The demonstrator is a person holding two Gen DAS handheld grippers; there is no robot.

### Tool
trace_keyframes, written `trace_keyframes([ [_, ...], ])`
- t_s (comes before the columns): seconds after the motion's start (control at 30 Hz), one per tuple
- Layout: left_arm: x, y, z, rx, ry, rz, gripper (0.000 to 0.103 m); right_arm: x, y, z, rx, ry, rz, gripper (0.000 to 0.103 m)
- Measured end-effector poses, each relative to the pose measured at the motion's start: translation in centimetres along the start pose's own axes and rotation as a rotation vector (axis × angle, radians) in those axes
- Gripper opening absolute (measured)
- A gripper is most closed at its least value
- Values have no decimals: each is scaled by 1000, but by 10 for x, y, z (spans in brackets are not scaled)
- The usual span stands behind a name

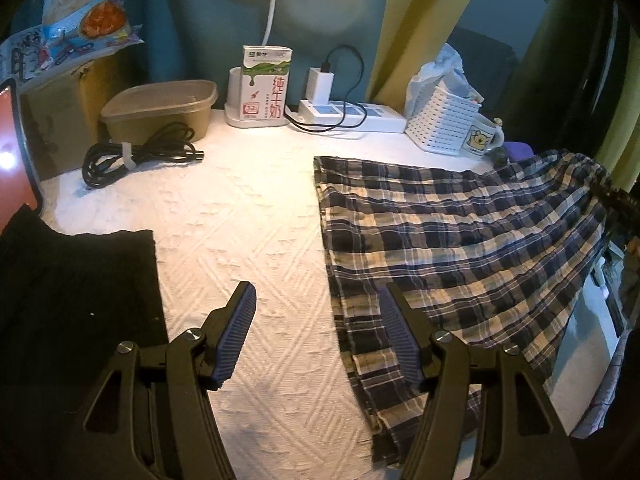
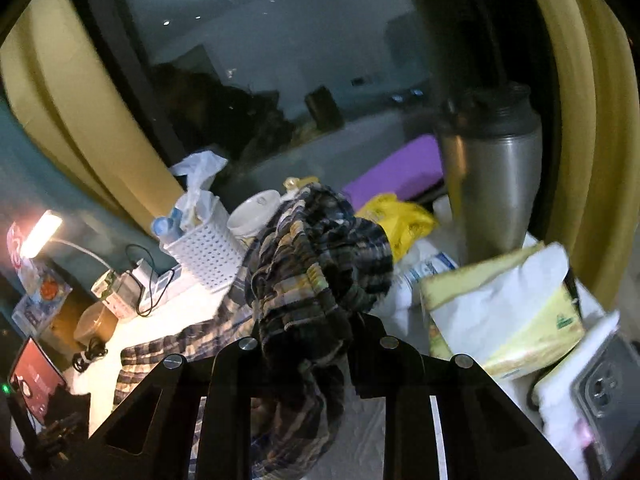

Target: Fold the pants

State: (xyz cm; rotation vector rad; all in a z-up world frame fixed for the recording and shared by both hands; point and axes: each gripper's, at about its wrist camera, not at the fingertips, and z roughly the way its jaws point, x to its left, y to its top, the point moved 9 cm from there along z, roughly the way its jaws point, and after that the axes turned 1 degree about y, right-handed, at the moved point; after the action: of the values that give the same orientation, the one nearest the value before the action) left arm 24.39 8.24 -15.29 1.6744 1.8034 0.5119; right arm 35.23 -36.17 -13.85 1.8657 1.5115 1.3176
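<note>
Behind plaid pants (image 1: 460, 240), white basket (image 1: 444, 120) stuffed with plastic bag (image 1: 436, 68).

Plaid pants (image 1: 460, 240) of thin crinkled woven cloth, matt. White table cover (image 1: 248, 220) with a raised quilted texture. Matt black plastic gripper arms, ribbed blue rubbery pads (image 1: 236, 336), shiny metal rivets. Translucent plastic tub (image 1: 160, 110), glossy printed milk carton (image 1: 266, 82), perforated white plastic basket (image 1: 442, 120), glazed ceramic mug (image 1: 482, 142). Brushed steel flask (image 2: 496, 188).

Dim room; warm lamp (image 2: 40, 232) glare; right view motion-blurred; fisheye-bent, dark edges.
</note>
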Motion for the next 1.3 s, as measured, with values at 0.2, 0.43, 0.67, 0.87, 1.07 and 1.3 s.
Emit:
trace_keyframes([
  [0.2, 1, -2, -7, -21, -50, -4, 64, 49, 3, -13, -15, 33, -88, 24],
  [0.43, 15, -3, -13, -66, -115, -65, 83, 128, -1, -17, -2, 80, -234, 24],
  [0.67, 39, 5, -24, -129, -144, -110, 83, 200, -28, 0, 51, 88, -385, 24],
  [0.87, 68, 12, -32, -155, -142, -136, 83, 255, -76, 32, 151, 109, -465, 24],
  [1.07, 94, 14, -44, -173, -118, -155, 83, 302, -150, 72, 301, 158, -540, 24],
  [1.3, 103, 4, -53, -177, -97, -164, 83, 318, -208, 97, 446, 195, -547, 31],
])
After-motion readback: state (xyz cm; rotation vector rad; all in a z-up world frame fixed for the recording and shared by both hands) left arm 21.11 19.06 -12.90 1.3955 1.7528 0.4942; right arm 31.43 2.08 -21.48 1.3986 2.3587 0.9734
